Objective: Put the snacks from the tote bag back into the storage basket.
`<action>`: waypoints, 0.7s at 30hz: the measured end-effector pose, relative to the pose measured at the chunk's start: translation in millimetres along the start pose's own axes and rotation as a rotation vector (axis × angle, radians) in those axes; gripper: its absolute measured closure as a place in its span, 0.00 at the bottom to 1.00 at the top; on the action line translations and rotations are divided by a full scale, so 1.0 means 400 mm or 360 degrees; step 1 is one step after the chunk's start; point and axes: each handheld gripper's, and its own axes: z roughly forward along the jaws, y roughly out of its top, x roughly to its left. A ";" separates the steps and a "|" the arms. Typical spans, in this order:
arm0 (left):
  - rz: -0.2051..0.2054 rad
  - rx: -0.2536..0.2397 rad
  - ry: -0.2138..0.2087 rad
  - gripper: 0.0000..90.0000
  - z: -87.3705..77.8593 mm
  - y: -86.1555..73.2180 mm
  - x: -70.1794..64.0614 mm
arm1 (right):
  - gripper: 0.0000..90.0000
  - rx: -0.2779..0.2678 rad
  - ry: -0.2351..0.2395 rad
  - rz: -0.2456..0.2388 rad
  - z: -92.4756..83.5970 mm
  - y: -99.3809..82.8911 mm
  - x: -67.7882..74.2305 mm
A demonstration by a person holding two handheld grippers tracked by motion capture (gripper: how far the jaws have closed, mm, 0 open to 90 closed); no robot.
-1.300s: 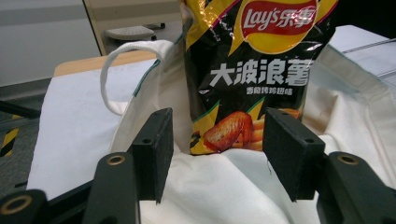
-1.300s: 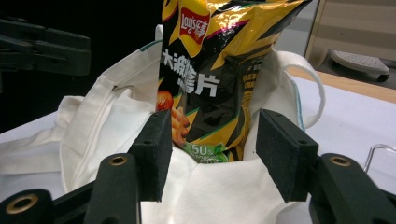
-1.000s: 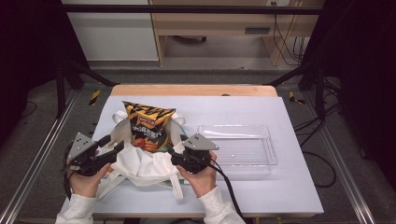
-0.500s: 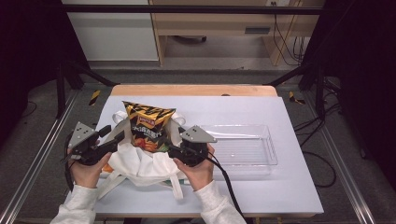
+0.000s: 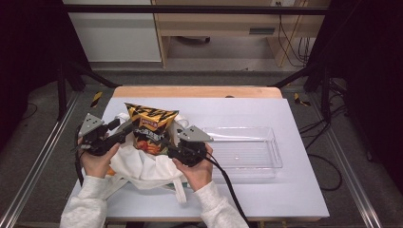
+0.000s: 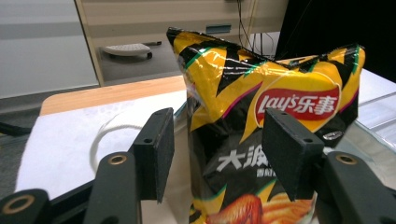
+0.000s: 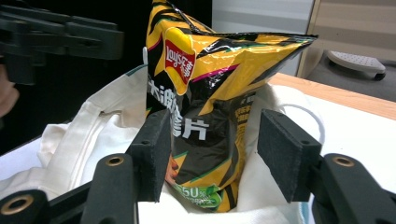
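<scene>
Chip bag [image 5: 151, 129] stands upright in the white tote [image 5: 142, 166], left of centre in the high view. Light, crinkly, slippery and crushable, it suits a pinch at its top seam. Left gripper [image 5: 124, 131] and right gripper [image 5: 172, 148] gape, clasping nothing; the right's jaws have just been closing.

Chip bag [image 5: 150, 128] upright in cloth bag [image 5: 142, 166], blocks centre; clear tray [image 5: 247, 152] flanks right; table front [image 5: 266, 194] free

Chip bag [image 7: 205, 107] upright in cloth bag [image 7: 93, 140]
</scene>
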 end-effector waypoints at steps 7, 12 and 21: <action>0.0023 0.0047 -0.0033 0.49 0.049 -0.002 -0.011 | 0.53 0.0013 0.0023 -0.0010 0.022 0.005 0.010; 0.0035 0.0080 -0.0044 0.51 0.067 -0.008 -0.013 | 0.52 0.0015 0.0010 -0.0007 0.038 0.002 0.014; -0.0024 0.0135 -0.0056 0.73 0.092 -0.016 -0.002 | 0.49 0.0040 0.0009 0.0002 0.076 -0.002 0.017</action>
